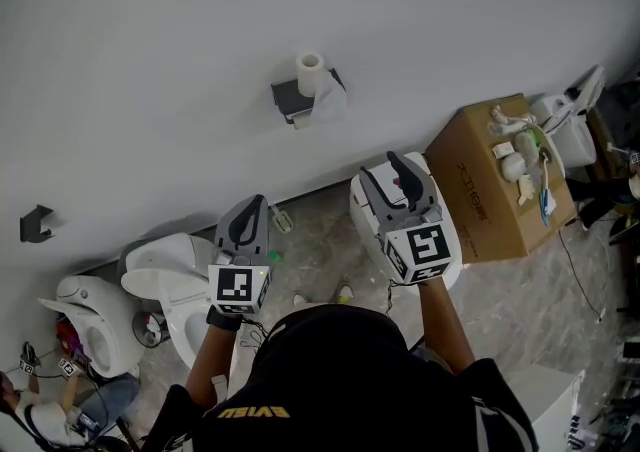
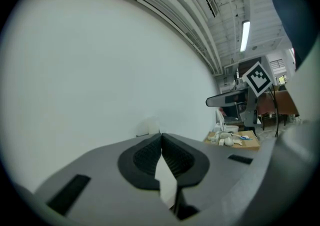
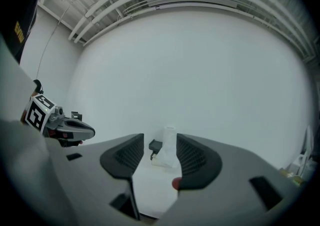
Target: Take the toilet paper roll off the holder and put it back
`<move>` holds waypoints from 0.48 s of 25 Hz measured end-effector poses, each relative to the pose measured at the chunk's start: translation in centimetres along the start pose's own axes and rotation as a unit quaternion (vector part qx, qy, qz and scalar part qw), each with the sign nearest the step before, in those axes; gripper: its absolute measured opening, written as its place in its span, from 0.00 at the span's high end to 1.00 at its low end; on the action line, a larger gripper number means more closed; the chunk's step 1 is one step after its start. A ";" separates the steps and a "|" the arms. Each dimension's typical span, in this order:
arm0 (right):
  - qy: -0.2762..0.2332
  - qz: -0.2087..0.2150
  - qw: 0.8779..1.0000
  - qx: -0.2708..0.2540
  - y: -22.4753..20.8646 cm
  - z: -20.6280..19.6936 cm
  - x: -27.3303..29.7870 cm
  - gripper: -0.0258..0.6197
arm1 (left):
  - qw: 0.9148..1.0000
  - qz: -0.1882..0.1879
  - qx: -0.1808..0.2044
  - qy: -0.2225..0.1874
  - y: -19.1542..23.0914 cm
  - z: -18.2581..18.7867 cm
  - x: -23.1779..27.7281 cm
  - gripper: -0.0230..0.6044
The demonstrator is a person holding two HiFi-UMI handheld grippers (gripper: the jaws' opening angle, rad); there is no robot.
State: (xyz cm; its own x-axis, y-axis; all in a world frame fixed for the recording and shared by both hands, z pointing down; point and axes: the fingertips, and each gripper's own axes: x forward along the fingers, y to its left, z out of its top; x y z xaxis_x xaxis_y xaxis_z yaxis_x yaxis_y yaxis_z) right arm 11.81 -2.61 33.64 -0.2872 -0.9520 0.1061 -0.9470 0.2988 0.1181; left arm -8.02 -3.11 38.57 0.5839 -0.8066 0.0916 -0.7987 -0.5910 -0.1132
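Toilet paper roll (image 1: 311, 73) on holder (image 1: 289, 98), clearest head view.

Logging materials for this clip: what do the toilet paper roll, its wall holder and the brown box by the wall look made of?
Toilet paper roll: soft white paper, matte; a loose sheet hangs crumpled below it. Holder: dark grey and matte, maybe metal or plastic; too small to tell. Box: brown cardboard, matte, with folded edges and printed lettering.
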 end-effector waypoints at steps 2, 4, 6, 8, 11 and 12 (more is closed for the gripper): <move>0.000 -0.002 1.000 -0.003 0.1 0.1 0.1 0.67 | 1.000 0.003 0.000 0.000 0.4 0.0 -0.2 0.95; 0.001 -0.004 1.000 -0.005 0.2 0.1 0.1 0.69 | 1.000 0.006 -0.002 0.002 0.8 -0.1 -0.3 0.95; 0.002 -0.006 1.000 -0.007 0.3 0.1 0.2 0.72 | 1.000 0.007 -0.003 0.003 1.1 -0.1 -0.4 0.95; 0.003 -0.007 1.000 -0.010 0.4 0.1 0.3 0.76 | 1.000 0.007 -0.003 0.002 1.1 -0.1 -0.4 0.95; 0.007 -0.008 1.000 -0.014 0.4 -0.1 0.3 0.81 | 1.000 0.005 -0.006 0.002 0.8 -0.1 -0.3 0.95; 0.007 -0.010 1.000 -0.015 0.4 -0.1 0.3 0.83 | 1.000 0.004 -0.007 0.002 0.8 -0.2 -0.3 0.95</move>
State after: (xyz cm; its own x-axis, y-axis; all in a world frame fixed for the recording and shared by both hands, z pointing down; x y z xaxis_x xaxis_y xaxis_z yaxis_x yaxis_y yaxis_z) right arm 11.37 -2.76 33.77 -0.2661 -0.9568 0.1172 -0.9478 0.2819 0.1492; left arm -8.85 -3.31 38.61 0.5760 -0.8119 0.0955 -0.8058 -0.5836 -0.1008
